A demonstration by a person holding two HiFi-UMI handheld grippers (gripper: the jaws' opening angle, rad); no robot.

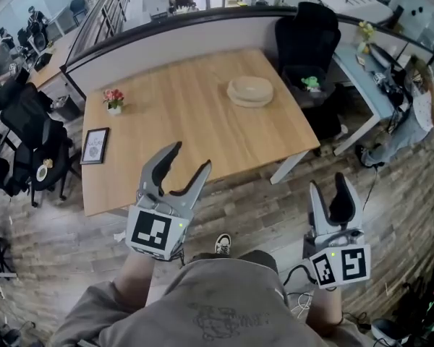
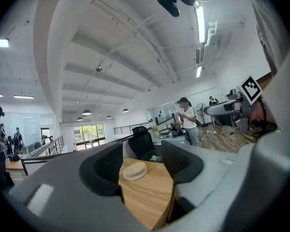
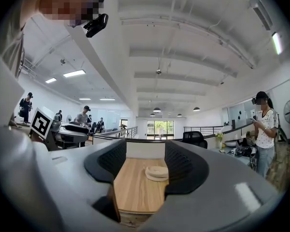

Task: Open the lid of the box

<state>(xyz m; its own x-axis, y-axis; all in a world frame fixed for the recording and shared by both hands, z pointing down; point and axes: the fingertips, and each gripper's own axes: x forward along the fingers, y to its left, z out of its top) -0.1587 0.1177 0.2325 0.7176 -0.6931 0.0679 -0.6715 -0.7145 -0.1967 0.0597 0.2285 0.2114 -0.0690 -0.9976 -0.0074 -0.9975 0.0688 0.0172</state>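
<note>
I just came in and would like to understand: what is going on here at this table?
A person stands a little back from the wooden table, holding a gripper in each hand. The left gripper and the right gripper are both open and empty, held in the air short of the table. The round box sits on the far right part of the table, untouched, and its lid looks closed. A small flower pot and a picture frame stand on the left side.
</note>
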